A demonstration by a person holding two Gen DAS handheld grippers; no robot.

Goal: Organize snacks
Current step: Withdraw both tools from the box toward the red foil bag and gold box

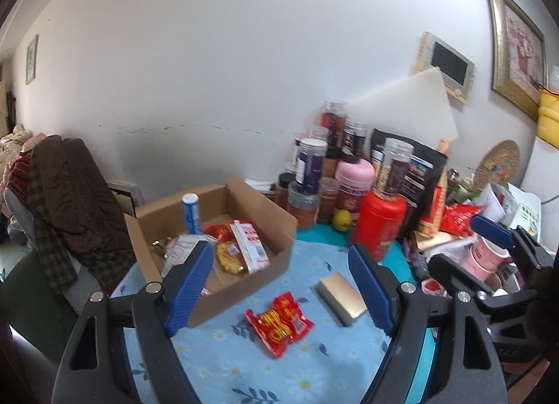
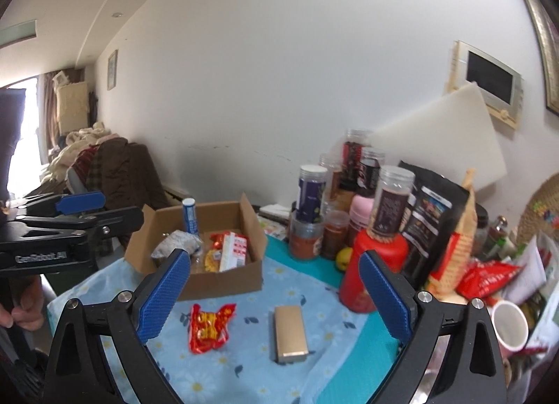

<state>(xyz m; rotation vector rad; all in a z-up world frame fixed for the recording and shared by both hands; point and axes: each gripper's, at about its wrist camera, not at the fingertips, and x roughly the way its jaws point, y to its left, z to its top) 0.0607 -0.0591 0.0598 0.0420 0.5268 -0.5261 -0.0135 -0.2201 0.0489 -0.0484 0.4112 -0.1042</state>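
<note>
Cardboard box (image 1: pixel 223 236) at left, already w/ snacks inside. Left claw (image 1: pixel 281 285) released, nothing btwn jaws, hanging over red snack pack (image 1: pixel 279 322) on surface. Right claw (image 2: pixel 276 295) also released, empty, above gold box (image 2: pixel 290 332) just right of pack. Best: drop straight, pinch pack mid, carry left into box.

The open brown cardboard box (image 1: pixel 244 264) is partly hidden behind the left gripper's (image 1: pixel 281 285) left blue pad. Print on the crinkled red foil snack packet (image 2: pixel 209 329) between the right gripper's (image 2: pixel 276 295) pads is too blurred to read.
</note>
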